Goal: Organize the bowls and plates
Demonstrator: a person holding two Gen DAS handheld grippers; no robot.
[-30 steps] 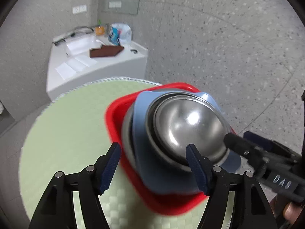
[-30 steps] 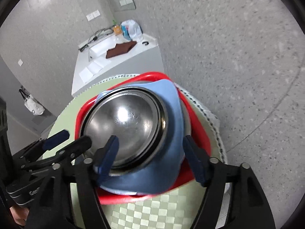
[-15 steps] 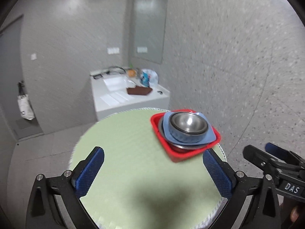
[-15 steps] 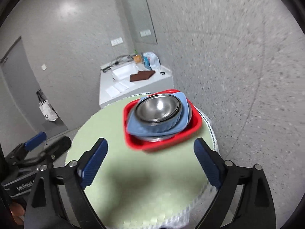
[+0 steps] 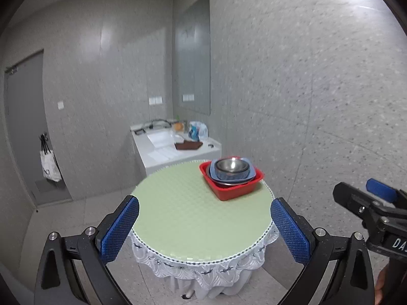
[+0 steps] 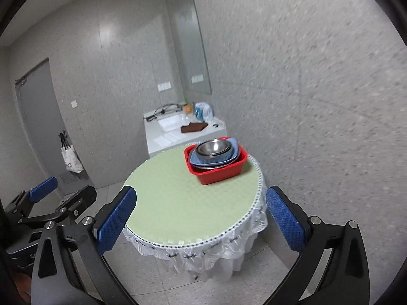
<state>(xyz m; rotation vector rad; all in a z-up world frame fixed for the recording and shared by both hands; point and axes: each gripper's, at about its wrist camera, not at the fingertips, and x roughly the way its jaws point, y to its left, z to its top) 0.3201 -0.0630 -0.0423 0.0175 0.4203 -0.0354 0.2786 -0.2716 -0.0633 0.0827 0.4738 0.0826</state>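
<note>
A red square basin [image 5: 235, 190] [image 6: 220, 172] stands at the far right of a round green table [image 5: 193, 218] [image 6: 178, 203]. In it a steel plate, a blue square bowl [image 5: 248, 175] [image 6: 235, 151] and a steel bowl [image 5: 231, 168] [image 6: 215, 147] are stacked. My left gripper [image 5: 204, 231] is open and empty, well back from the table's near edge. My right gripper [image 6: 201, 219] is open and empty, also back from the table. Each gripper shows at the edge of the other's view.
A white lace cloth [image 6: 211, 249] hangs round the table. A white cabinet [image 5: 178, 152] with papers, a brown cloth and bottles stands behind it against the grey wall. A grey door [image 5: 23, 127] and a hanging tote bag [image 5: 49, 165] are at left.
Both grippers have pulled far back and up from the stacked dishes, opening wider. The stack stays in the red basin and now looks small and distant.
</note>
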